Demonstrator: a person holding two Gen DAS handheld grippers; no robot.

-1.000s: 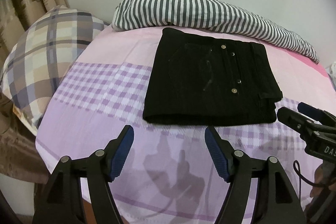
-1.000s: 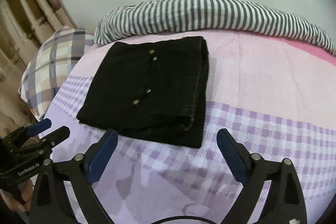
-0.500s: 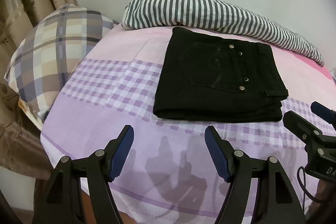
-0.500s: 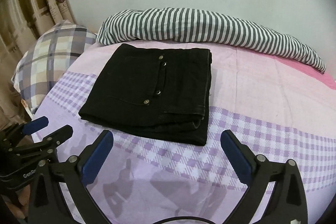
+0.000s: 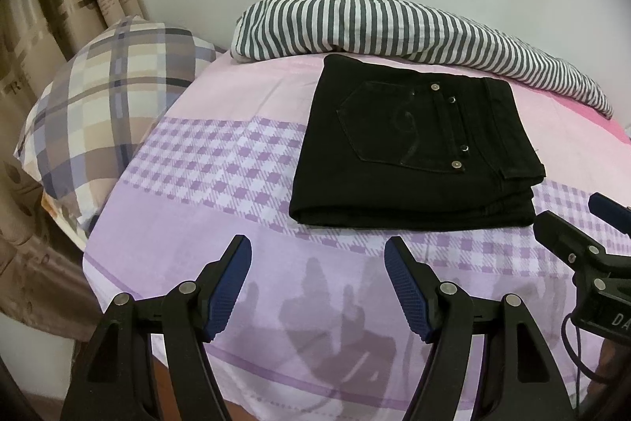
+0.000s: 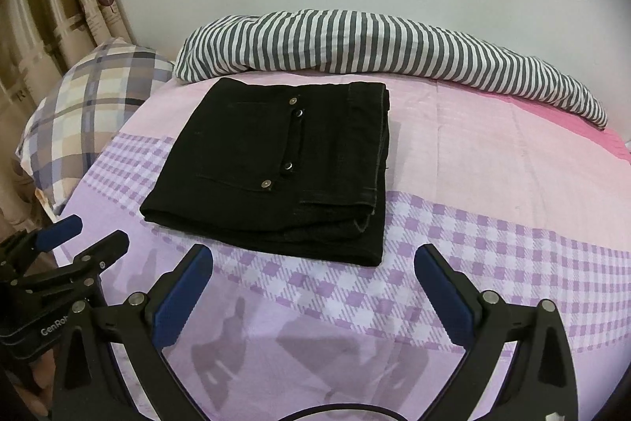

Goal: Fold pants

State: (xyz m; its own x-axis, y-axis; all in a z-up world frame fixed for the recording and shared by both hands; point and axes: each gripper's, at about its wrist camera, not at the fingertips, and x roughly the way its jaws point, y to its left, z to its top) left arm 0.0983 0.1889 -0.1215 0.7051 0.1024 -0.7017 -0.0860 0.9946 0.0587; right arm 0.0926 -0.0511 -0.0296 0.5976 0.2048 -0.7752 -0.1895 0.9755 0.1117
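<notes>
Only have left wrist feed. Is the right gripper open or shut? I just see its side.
Observer: Open. In the right wrist view the right gripper has its blue pads spread wide, nothing between them.
Operator: Is it touching the pants?
Observer: No. The black pants lie folded beyond its fingertips, with bedsheet showing between.
Operator: Layers on the right edge tidy?
Observer: From that side, stacked layers show at the near right corner, a grey-stitched hem on top.
</notes>
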